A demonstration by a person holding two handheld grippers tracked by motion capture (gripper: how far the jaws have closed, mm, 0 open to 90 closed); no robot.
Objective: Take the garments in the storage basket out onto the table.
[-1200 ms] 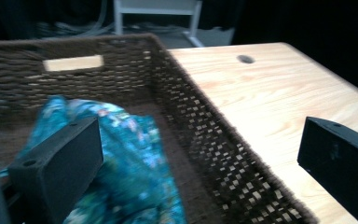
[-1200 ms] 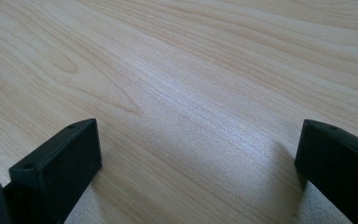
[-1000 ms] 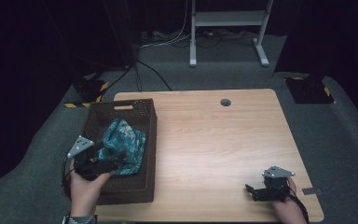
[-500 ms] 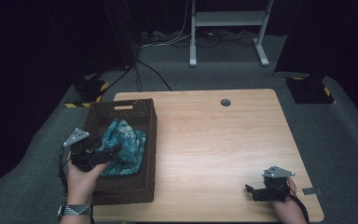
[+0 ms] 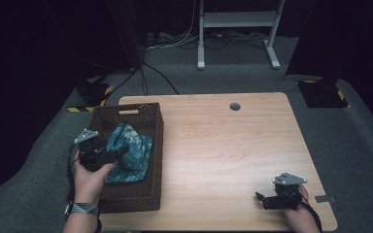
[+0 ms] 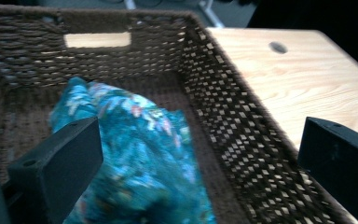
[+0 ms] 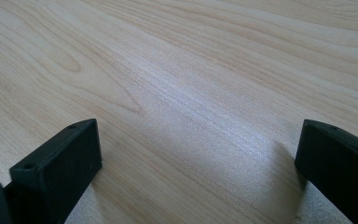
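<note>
Dark room, grey carpet; light wooden table [image 5: 223, 145] with a dark woven basket [image 5: 148, 194] at its left edge. Cloth [image 5: 128, 153] lies crumpled inside the basket: teal-blue with a mottled pale and reddish print, bunched into soft folds against the left part of the floor. Left gripper [image 6: 200, 154] hangs over the basket above the cloth, jaws spread wide, nothing between them. Right gripper [image 5: 264, 200] rests low over bare table near the front right corner, jaws likewise spread.
</note>
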